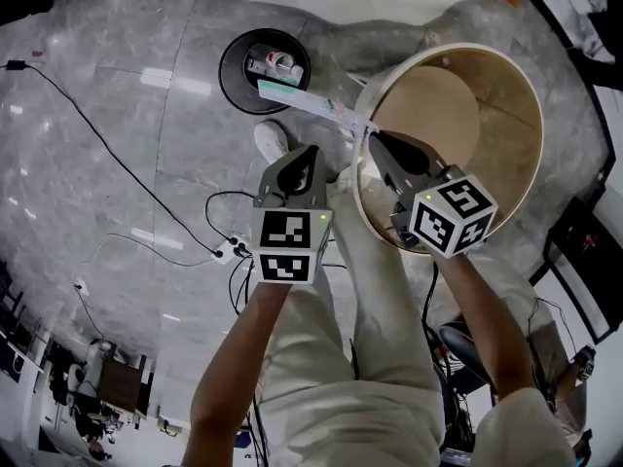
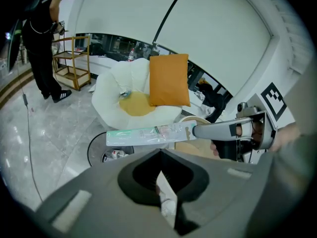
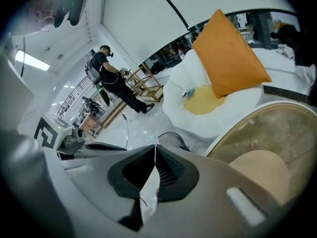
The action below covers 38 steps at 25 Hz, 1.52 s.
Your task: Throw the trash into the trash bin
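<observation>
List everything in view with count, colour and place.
trash bin: one, black, on the floor, litter inside
packet: one, pale green, in the right tool
round table: one, tan, right of the bin
chair: one, white, beyond the bin
cushion: one, orange, on the chair
power strip: one, white, on the floor
bystander: one, in black, standing far off
shoe: one, white, below the tools
left tool: one, grey, jaws together, unclear pale sliver between
right tool: one, grey, shut on the packet

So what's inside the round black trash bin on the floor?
The round black trash bin holds small bits of trash, white and red. The long clear plastic packet in the right gripper crosses its near edge, hiding what lies there.
</observation>
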Each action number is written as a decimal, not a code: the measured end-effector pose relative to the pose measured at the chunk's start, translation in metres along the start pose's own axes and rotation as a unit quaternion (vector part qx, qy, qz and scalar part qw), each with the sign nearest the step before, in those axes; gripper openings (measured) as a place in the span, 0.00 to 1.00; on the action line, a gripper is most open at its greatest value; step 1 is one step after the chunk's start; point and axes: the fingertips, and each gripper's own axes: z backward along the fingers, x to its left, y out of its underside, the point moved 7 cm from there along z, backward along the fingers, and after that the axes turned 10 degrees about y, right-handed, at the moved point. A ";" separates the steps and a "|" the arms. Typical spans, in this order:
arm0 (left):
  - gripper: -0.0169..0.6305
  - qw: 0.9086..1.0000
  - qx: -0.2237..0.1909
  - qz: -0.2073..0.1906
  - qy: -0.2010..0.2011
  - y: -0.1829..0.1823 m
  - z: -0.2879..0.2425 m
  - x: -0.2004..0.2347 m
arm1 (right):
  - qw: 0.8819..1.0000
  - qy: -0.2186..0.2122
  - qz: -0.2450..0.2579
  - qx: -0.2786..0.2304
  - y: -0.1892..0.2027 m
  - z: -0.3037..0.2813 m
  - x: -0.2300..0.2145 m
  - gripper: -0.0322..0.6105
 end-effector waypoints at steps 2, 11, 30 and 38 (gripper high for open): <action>0.03 1.000 -0.002 0.009 -0.002 -0.001 0.002 0.010 | 1.000 0.004 0.004 0.005 -0.004 -0.011 0.005 0.11; 0.03 0.999 -0.008 0.038 -0.017 -0.007 0.005 0.053 | 0.996 0.053 0.030 0.060 -0.015 -0.062 0.014 0.11; 0.03 0.996 -0.005 0.076 -0.046 0.009 -0.006 0.142 | 0.982 0.098 0.091 0.134 0.004 -0.174 0.026 0.11; 0.03 0.995 -0.006 0.086 -0.052 0.031 -0.009 0.162 | 0.972 0.108 0.109 0.176 0.031 -0.208 0.042 0.11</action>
